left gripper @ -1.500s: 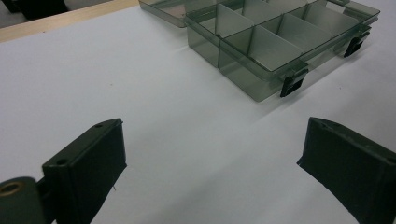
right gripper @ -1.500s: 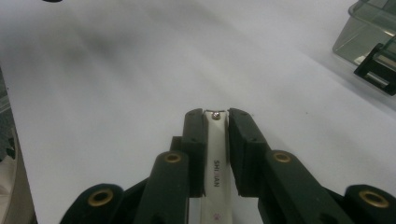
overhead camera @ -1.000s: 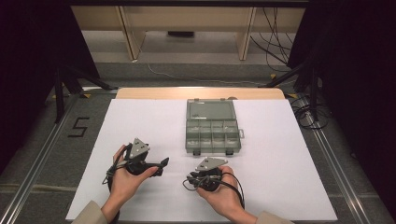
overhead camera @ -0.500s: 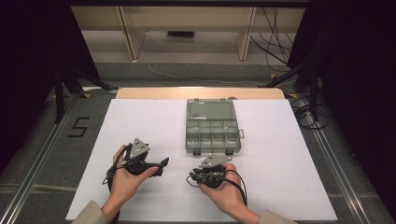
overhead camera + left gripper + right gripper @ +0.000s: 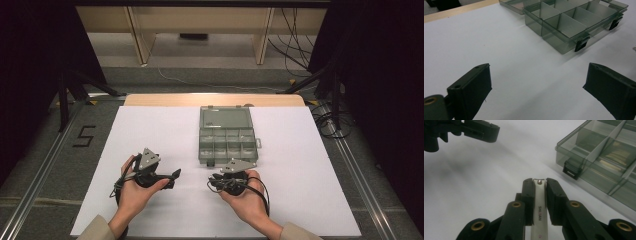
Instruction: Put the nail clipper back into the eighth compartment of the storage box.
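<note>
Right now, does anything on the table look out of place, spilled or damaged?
Nothing stands out. The translucent grey plastic compartment box sits square on the white table, lid open, nothing spilled. The right tongs clamp a slim white metal nail clipper; the left tongs are open.

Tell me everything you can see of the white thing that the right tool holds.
The nail clipper is a slim, flat, white bar that looks like painted metal, with a small rivet at its far tip and grey lettering along its top. It lies lengthwise between the jaws of the right tool, whose pads press on both long sides. Its tip points past the pads, above the white table.
</note>
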Motion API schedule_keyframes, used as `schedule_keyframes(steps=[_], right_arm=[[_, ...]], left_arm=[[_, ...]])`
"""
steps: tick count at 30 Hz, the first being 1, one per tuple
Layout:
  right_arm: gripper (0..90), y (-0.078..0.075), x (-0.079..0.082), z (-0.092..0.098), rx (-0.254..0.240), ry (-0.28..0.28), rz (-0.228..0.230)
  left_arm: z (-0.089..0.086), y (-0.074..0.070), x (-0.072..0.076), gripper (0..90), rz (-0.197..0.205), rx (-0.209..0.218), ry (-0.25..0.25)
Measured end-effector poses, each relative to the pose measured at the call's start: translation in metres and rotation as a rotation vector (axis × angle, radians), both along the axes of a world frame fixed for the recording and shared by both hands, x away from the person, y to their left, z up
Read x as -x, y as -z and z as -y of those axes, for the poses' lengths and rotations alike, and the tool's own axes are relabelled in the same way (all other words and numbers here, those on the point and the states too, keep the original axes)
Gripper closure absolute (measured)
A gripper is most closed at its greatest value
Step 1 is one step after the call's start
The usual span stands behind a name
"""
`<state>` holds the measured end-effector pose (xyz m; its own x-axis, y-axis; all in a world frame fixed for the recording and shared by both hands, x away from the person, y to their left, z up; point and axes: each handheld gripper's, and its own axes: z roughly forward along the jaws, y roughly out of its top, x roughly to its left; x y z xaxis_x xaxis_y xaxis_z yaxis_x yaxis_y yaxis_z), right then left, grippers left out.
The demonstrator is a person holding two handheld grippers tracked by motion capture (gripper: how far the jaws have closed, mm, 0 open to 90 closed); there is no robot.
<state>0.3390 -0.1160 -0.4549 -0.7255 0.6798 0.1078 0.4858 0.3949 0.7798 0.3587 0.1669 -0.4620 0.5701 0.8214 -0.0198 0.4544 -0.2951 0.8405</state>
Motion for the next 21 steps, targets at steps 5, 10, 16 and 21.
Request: schedule_keyframes(steps=[5, 10, 16, 21], right_arm=[[77.9, -0.005, -0.003, 0.006, -0.010, 0.027, -0.002], [77.9, -0.007, -0.005, 0.010, -0.013, 0.039, 0.014], [77.9, -0.011, -0.010, 0.018, -0.021, 0.060, 0.020], [77.9, -0.013, -0.013, 0.022, -0.027, 0.075, 0.027]], left_arm=[[0.000, 0.000, 0.000, 6.0, -0.001, 0.003, 0.000], [0.001, 0.000, 0.000, 5.9, -0.005, 0.009, -0.002], [0.001, 0.001, 0.000, 6.0, -0.004, 0.010, -0.002], [0.000, 0.000, 0.000, 5.8, -0.003, 0.004, -0.001]])
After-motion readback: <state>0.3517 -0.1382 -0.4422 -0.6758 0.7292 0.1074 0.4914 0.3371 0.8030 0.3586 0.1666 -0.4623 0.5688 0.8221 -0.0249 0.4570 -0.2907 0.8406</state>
